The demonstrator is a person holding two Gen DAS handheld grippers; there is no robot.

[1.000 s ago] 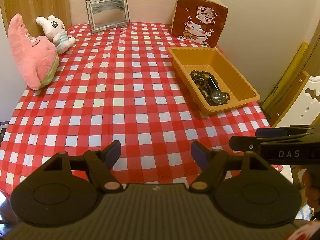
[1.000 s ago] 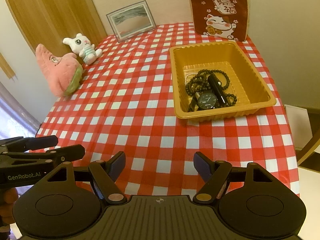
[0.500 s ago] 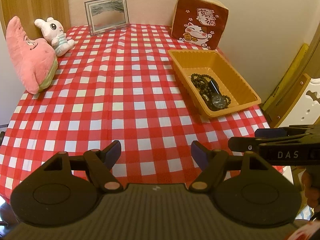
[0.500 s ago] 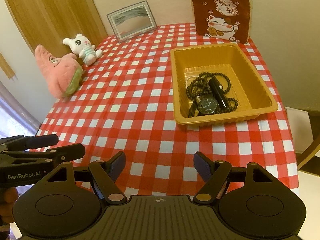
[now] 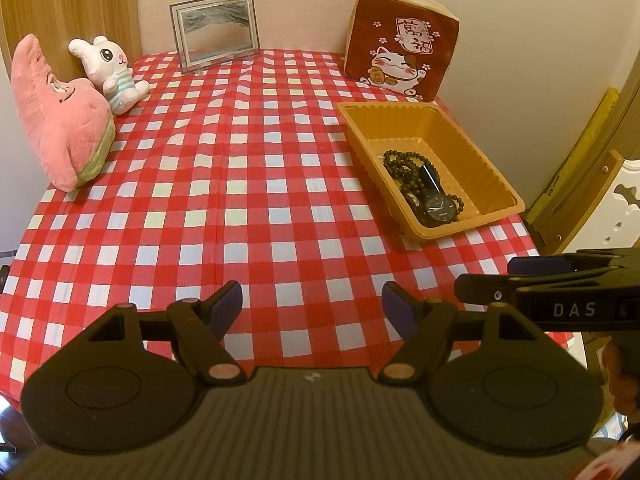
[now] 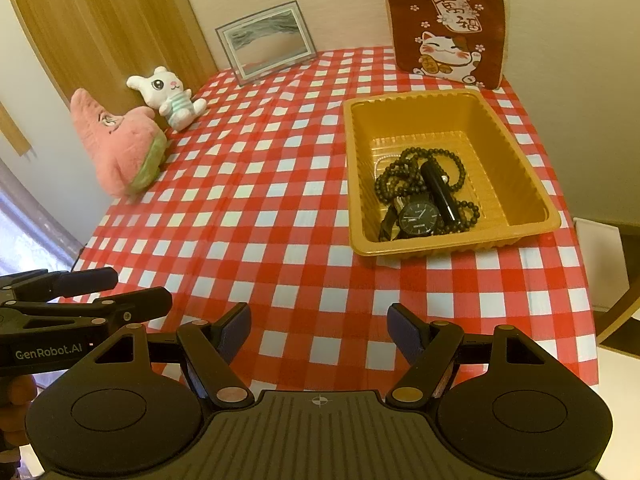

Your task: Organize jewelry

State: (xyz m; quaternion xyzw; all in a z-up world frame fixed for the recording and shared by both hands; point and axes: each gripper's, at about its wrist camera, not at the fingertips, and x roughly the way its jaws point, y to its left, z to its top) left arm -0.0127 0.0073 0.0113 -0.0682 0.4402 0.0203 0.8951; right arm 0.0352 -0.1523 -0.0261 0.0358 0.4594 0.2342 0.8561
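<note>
An orange plastic tray (image 6: 520,168) (image 5: 492,176) sits at the right of the checked table. Inside it lie a dark bead necklace (image 6: 400,178) (image 5: 400,160), a black wristwatch (image 6: 418,218) (image 5: 440,209) and a black tube (image 6: 438,190) (image 5: 430,176). My left gripper (image 5: 312,306) hangs open over the near table edge, nothing between its fingers. My right gripper (image 6: 318,326) is also open and empty, short of the tray. Each gripper shows at the side of the other's view, the left gripper (image 6: 108,294) and the right gripper (image 5: 520,276).
A pink star plush (image 5: 60,120) and a white bunny plush (image 5: 110,72) rest at the far left. A framed picture (image 5: 216,32) and a red cat cushion (image 5: 400,46) lean on the back wall. A wooden chair (image 5: 592,184) stands right of the table.
Both views have drawn slightly back from the table, so the tray and toys sit a bit lower in frame. Both grippers stay open and empty.
</note>
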